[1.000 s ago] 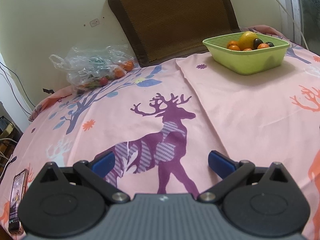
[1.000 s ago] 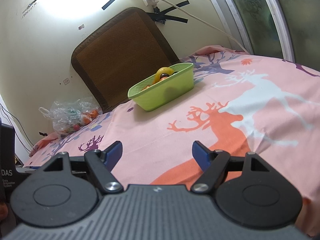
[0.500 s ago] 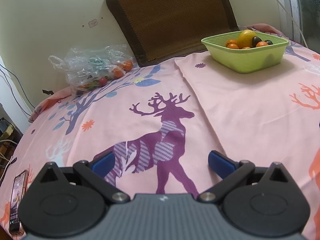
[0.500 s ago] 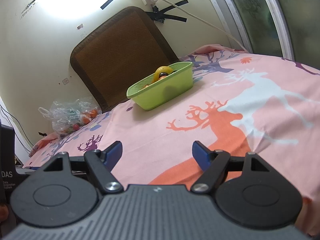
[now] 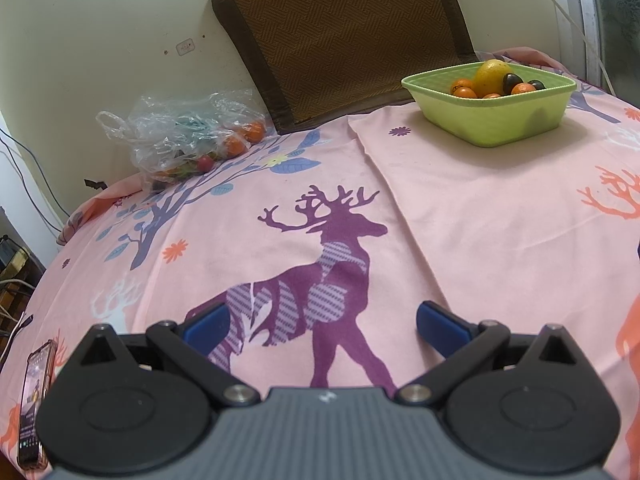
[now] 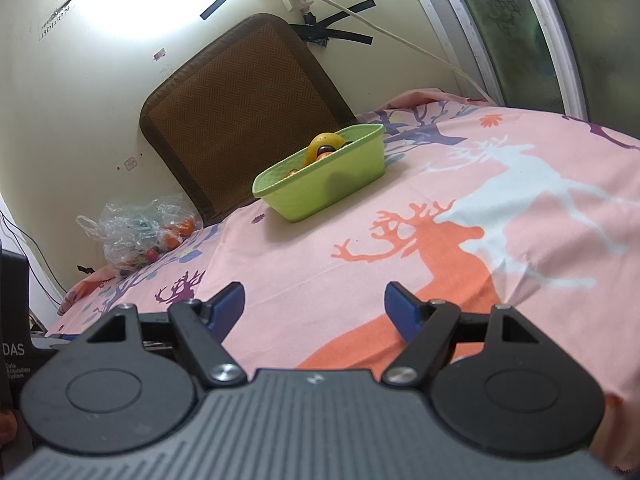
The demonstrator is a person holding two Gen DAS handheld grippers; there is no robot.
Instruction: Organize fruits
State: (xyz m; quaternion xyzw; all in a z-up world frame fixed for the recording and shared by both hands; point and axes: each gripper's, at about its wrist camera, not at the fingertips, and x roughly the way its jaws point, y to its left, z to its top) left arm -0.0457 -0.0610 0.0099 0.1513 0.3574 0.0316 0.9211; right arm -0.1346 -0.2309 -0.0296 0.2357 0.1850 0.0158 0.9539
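A light green basket (image 5: 516, 120) (image 6: 340, 184) stands far back on the pink deer-print sheet, holding a yellow fruit (image 5: 492, 76), small oranges (image 5: 463, 89) and dark round fruits (image 5: 512, 81). A clear plastic bag (image 5: 184, 140) (image 6: 136, 232) with oranges and a red fruit lies at the back left by the wall. My left gripper (image 5: 320, 324) hovers open over the purple deer, nothing between its blue pads. My right gripper (image 6: 316, 304) is also open and empty, well short of the basket.
A brown woven cushion (image 5: 344, 36) leans on the wall behind the basket. A phone (image 5: 34, 396) lies at the sheet's near left edge. A window frame (image 6: 532, 36) runs along the right. A black device (image 6: 14, 336) stands at the left edge of the right wrist view.
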